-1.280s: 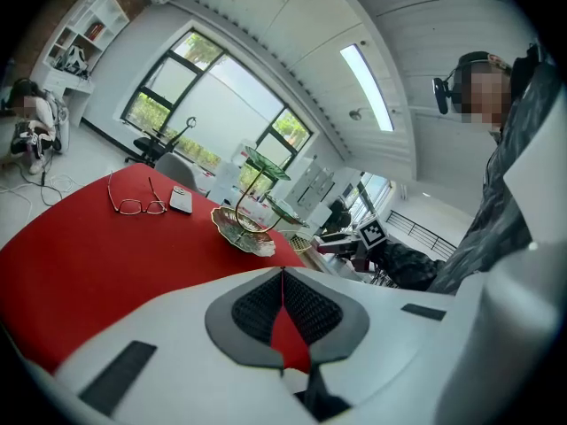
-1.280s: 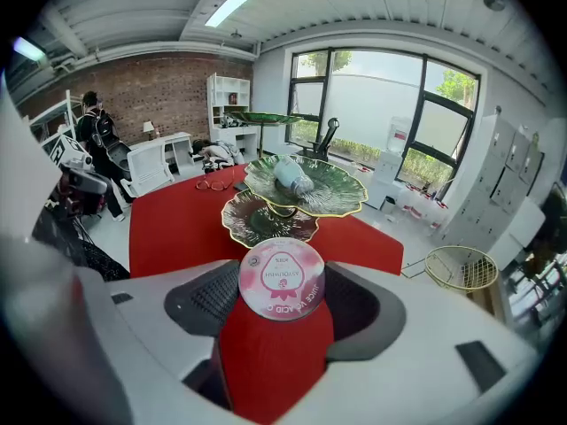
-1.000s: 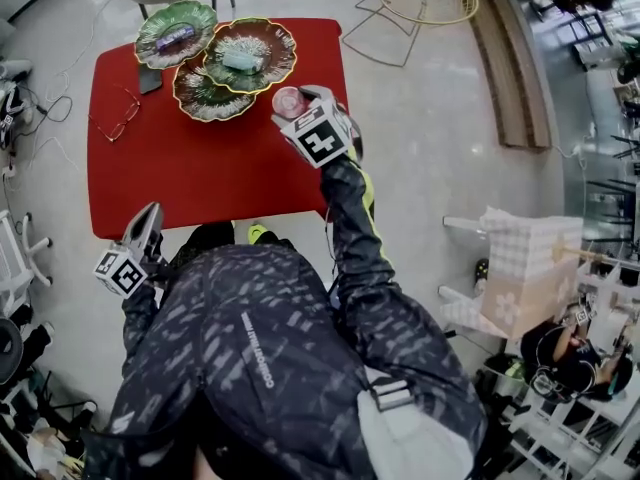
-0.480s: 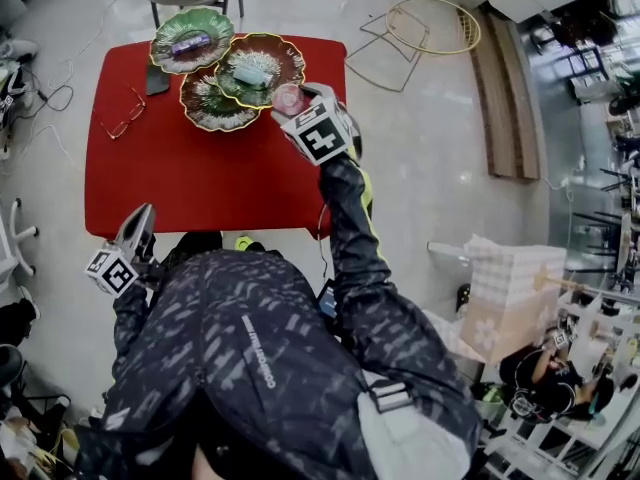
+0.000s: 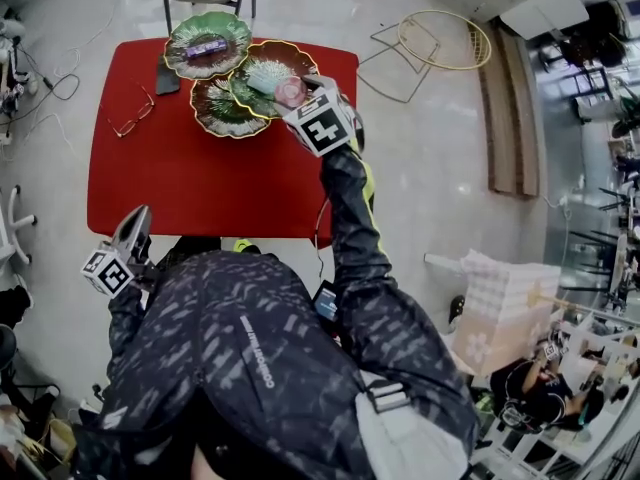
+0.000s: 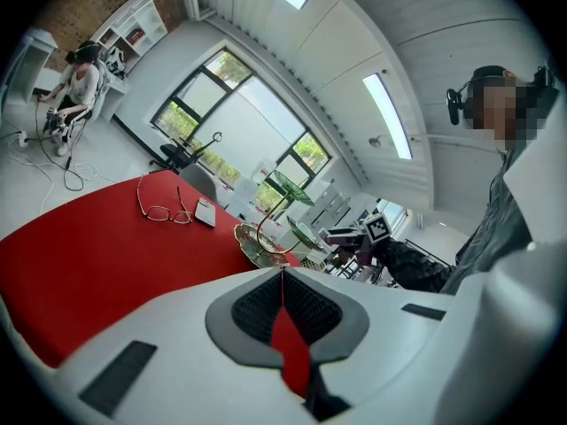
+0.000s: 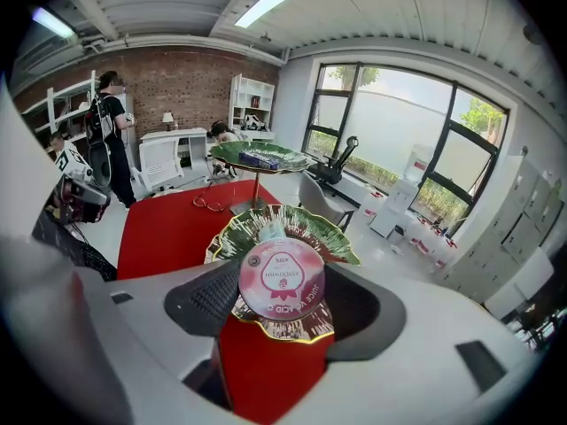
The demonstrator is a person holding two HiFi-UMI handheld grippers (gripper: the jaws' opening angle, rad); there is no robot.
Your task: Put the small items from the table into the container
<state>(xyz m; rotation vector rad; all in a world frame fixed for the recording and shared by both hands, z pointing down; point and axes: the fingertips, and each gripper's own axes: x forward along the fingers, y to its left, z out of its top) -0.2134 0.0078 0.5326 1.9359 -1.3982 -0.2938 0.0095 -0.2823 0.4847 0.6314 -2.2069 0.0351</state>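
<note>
Across came the right gripper (image 5: 303,96) since a second back, carrying the pink-lidded cup (image 5: 290,92) from just off the leaf-shaped dishes to above the rim of the gold-edged dish (image 5: 250,68). Its jaws were clamped on the cup's sides. A pale packet (image 7: 268,230) lay in that dish. Down at the near-left corner of the red tabletop (image 5: 200,178), my left gripper (image 5: 138,218) hung with jaws pressed together, nothing between them.
</note>
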